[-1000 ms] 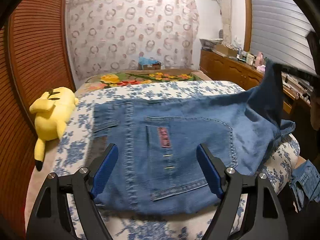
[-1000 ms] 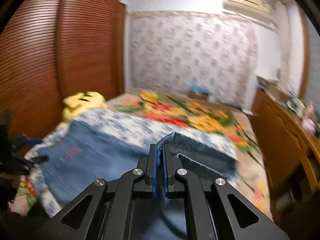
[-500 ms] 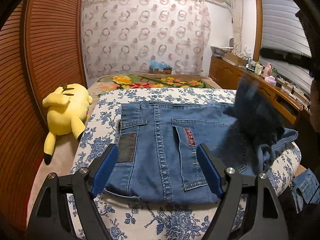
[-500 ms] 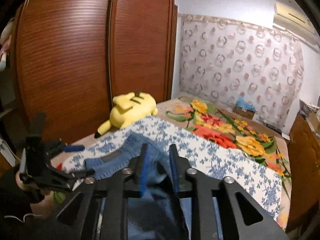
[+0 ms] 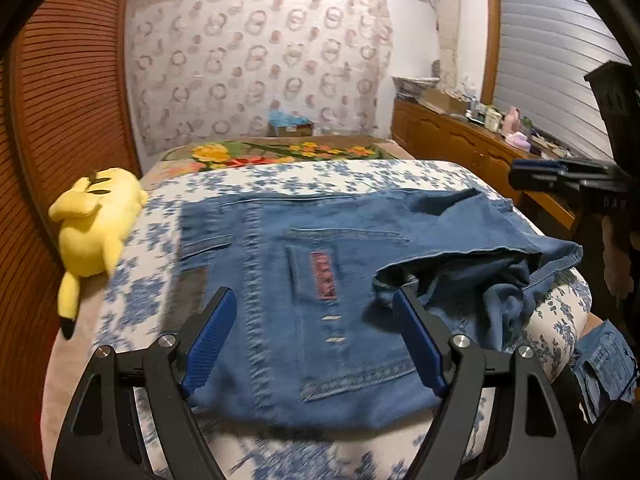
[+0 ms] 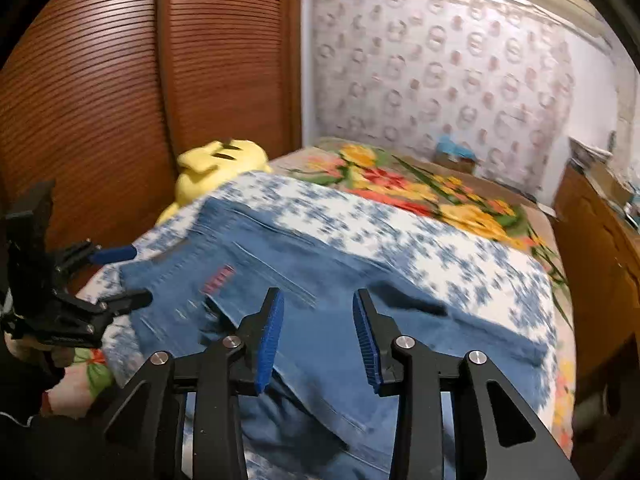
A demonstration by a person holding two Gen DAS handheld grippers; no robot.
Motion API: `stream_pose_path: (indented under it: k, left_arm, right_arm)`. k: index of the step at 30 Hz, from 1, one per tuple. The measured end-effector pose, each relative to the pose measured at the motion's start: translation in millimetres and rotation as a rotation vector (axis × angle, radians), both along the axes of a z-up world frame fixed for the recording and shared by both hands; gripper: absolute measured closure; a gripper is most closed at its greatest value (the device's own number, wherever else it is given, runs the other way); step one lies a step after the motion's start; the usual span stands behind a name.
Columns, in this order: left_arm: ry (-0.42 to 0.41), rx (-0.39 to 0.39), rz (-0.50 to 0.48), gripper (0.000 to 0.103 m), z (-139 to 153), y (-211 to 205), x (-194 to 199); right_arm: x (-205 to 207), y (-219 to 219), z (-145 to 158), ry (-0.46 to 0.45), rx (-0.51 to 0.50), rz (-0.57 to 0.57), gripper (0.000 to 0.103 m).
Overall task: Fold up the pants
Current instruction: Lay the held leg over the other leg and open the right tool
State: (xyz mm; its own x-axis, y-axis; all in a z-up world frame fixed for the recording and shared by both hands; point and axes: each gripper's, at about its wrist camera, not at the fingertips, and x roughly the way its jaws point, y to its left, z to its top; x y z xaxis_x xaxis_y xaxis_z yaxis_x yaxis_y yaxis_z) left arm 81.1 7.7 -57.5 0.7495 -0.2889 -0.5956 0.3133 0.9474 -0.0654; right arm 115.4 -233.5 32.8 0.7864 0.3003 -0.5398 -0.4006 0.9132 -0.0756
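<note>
free: bedspread (image 5: pixel 340 176) beyond jeans (image 5: pixel 320 280) | blocked: plush (image 5: pixel 96 224) left, dresser (image 5: pixel 460 140) right

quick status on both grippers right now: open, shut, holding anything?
Left gripper: open, holding nothing, poised over the jeans.
Right gripper: open, jaws have just been opening, nothing gripped; the jeans lie below.

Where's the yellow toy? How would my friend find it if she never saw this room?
Look at the bed with the blue-flowered sheet, then go to the side nearest the brown slatted wardrobe. The yellow plush toy lies there at the sheet's edge, beside the jeans. It is the only bright yellow, stuffed thing there, with black tips.
</note>
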Motion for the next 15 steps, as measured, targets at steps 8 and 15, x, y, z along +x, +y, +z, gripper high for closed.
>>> stream_pose_path:
  k: [8,15]
  left_arm:
    - [0.064,0.014,-0.134,0.022,-13,-45,26]
    - [0.123,0.030,-0.162,0.022,-30,-63,44]
  right_arm:
    - [-3,-1,-12,0.052,0.033,-0.084,0.057]
    - [-3,0,-19,0.116,0.067,-0.113,0.056]
